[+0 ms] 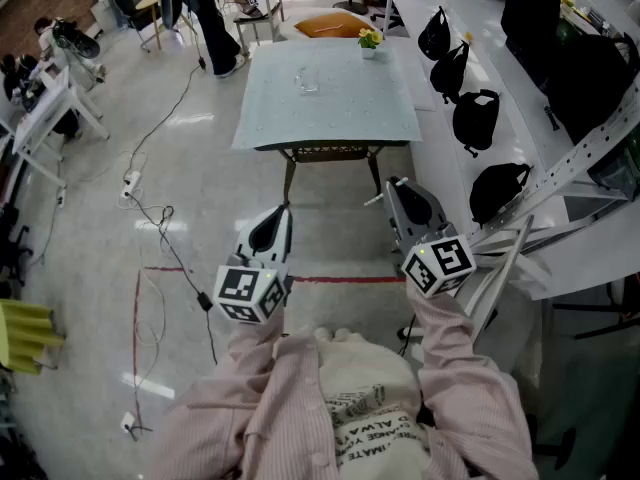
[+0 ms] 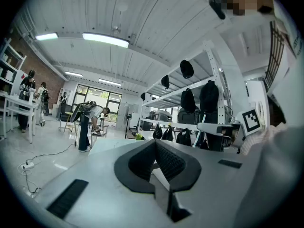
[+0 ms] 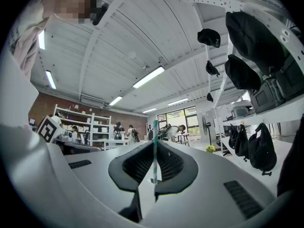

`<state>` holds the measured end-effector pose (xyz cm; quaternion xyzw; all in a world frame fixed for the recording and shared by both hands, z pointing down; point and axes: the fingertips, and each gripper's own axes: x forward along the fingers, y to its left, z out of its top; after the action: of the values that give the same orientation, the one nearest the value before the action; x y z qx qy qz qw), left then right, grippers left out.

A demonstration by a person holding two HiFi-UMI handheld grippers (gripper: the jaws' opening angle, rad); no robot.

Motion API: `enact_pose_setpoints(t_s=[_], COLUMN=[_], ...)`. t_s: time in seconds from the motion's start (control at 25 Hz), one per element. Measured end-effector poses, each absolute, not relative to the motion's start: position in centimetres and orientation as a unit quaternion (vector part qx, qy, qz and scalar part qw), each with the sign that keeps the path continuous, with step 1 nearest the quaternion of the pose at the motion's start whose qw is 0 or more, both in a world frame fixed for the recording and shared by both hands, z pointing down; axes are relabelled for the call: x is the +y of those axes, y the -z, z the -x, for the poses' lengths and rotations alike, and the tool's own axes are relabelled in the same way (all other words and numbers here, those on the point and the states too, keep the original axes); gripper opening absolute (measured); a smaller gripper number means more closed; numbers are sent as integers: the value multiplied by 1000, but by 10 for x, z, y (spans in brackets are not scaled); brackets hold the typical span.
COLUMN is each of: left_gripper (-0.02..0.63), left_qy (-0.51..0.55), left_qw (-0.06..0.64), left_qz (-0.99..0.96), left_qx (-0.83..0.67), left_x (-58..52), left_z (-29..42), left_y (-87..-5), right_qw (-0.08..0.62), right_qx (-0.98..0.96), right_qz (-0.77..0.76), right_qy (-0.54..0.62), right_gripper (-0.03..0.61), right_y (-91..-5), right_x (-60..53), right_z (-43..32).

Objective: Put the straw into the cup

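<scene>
A clear cup stands on the pale green table ahead, well beyond both grippers. My right gripper is held level over the floor, short of the table's near edge. It is shut on a green-and-white striped straw that stands upright between the pads; in the head view a short piece of the straw sticks out by the tip. My left gripper is beside it at the same height, its jaws together with nothing between them, as the left gripper view also shows.
A small pot of yellow flowers sits at the table's far right corner. Black bags hang along a white shelf rack on the right. Cables and a power strip lie on the floor at left; a red tape line crosses below the grippers.
</scene>
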<state>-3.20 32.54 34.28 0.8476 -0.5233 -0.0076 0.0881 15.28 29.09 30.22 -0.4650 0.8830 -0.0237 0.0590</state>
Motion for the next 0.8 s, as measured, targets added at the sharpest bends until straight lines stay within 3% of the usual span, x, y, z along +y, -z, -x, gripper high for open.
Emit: enact_pose_setpoints(t_s=[0.8], left_gripper=[-3], left_qy=[8], left_qw=[101], left_qz=[-848], left_qx=[-520], left_x=[307], left_z=[65], left_y=[-356], right_qw=[74], right_qx=[875], right_qz=[477], right_qy=[31], right_gripper=[17], right_y=[-310], right_x=[269], right_z=[-123])
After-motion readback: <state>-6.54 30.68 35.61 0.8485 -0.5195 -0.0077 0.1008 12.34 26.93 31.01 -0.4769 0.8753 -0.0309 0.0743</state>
